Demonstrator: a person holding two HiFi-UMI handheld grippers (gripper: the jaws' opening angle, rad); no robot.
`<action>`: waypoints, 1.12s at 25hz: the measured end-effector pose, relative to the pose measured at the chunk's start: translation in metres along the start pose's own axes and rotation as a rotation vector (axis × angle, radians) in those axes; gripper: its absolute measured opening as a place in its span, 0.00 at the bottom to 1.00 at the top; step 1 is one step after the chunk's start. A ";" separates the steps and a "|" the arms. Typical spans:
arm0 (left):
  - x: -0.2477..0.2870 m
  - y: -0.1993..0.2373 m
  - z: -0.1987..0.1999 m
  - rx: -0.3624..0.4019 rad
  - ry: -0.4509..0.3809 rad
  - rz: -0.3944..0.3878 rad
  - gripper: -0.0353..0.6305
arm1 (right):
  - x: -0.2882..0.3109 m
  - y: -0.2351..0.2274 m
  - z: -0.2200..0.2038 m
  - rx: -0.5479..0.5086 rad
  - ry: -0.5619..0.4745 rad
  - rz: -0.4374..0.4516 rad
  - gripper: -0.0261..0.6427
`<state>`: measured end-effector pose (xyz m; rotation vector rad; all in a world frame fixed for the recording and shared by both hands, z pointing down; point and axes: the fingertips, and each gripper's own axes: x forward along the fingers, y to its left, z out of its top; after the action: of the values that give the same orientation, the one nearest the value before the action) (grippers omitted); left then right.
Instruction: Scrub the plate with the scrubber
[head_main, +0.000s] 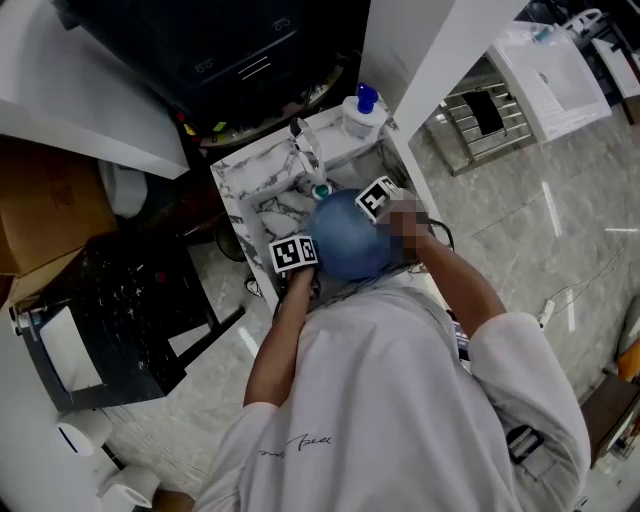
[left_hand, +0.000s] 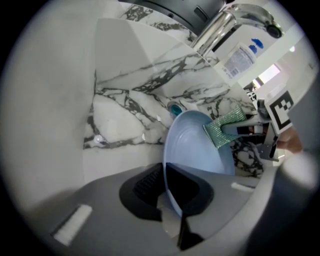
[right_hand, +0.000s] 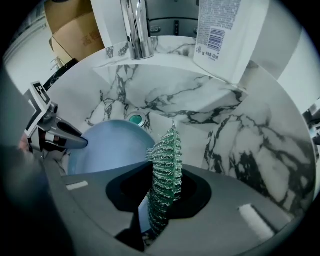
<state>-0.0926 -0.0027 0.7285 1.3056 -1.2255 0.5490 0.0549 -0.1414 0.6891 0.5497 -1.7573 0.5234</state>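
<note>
One pale blue round plate (head_main: 345, 245) stands on edge at the centre of the head view, over the single white marble-veined sink (head_main: 232, 190). Its rim is pinched between the jaws of the left gripper (left_hand: 170, 197). One green sparkly mesh scrubber (right_hand: 165, 165) is clamped upright in the right gripper (right_hand: 161, 200) at the plate's upper right rim, and both bare forearms reach up from the lower frame.

White marble sink (head_main: 240, 200) with dark veins, chrome faucet (head_main: 305, 150) at its back, blue-capped white bottle (head_main: 360, 110) on the ledge. Pale glossy tile floor (head_main: 540, 210) with streaks of glare. Cardboard box (head_main: 40, 200) at left, black glossy stand (head_main: 130, 310) below it. White wall panel (head_main: 430, 50); metal rack (head_main: 480, 115) upper right.
</note>
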 end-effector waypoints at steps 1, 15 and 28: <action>0.000 0.000 0.001 -0.001 -0.003 -0.001 0.16 | 0.001 0.000 -0.002 -0.002 0.012 0.000 0.13; 0.001 0.002 0.010 -0.025 -0.046 -0.039 0.16 | -0.001 -0.003 -0.024 -0.021 0.190 -0.076 0.13; -0.001 -0.002 0.012 -0.032 -0.067 -0.061 0.16 | -0.009 0.002 -0.048 -0.011 0.350 -0.068 0.13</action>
<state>-0.0954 -0.0136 0.7246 1.3391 -1.2401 0.4436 0.0921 -0.1098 0.6921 0.4762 -1.4035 0.5268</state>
